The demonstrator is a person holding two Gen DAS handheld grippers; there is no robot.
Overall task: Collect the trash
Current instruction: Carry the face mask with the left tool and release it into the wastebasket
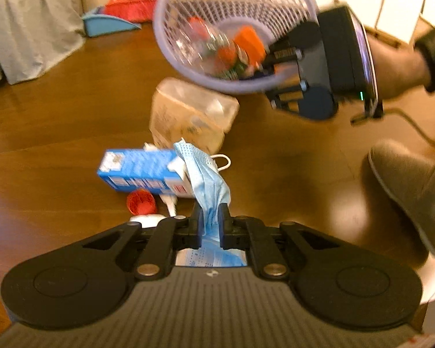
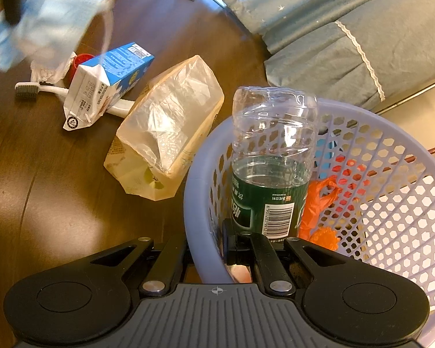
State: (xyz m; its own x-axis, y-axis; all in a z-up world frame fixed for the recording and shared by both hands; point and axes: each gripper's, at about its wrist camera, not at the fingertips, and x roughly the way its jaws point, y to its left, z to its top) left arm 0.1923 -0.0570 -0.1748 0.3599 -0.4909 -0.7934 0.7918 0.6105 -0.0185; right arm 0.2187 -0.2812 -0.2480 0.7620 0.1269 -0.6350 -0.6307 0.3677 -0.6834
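My left gripper (image 1: pixel 211 213) is shut on a blue face mask (image 1: pixel 208 179), which hangs above the floor; the same mask (image 2: pixel 52 26) shows blurred at the top left of the right wrist view. My right gripper (image 2: pixel 208 242) is shut on the rim of a lilac mesh basket (image 2: pixel 197 174), held tilted above the floor. The basket (image 1: pixel 232 87) holds a clear bottle (image 2: pixel 272 156) with a green label and orange plastic scraps (image 2: pixel 319 203). On the floor lie a blue carton (image 1: pixel 136 171), a clear plastic bag (image 1: pixel 191 116), a red cap (image 1: pixel 140 201) and a white toothbrush (image 2: pixel 40 88).
A grey slipper (image 1: pixel 411 191) on a person's foot stands at the right. A grey bed skirt (image 1: pixel 29 29) hangs at the far left, with a blue dustpan (image 1: pixel 107 24) and a red broom (image 1: pixel 130 0) beyond it. Crumpled white paper (image 2: pixel 47 71) lies by the carton on the brown wooden floor (image 1: pixel 58 116).
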